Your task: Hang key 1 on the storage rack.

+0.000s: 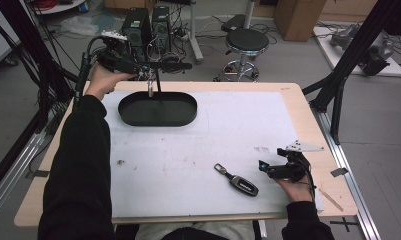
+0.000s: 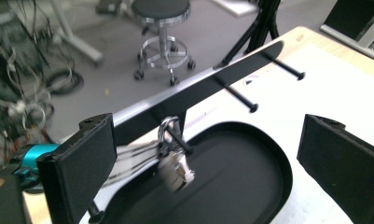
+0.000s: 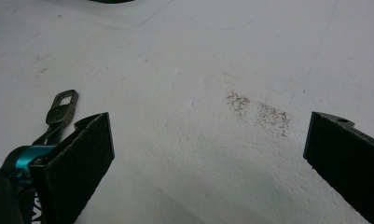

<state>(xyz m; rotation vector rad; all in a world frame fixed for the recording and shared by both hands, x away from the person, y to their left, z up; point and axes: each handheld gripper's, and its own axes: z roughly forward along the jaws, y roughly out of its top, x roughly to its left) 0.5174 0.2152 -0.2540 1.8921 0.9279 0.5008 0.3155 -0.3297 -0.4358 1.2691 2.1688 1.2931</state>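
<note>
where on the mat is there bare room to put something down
The widest free patch is the white mat between the black tray and the key fob. The far right, beyond the right gripper, is bare too. It is crowded at the far left, where the padlock hangs over the tray by the left gripper.
</note>
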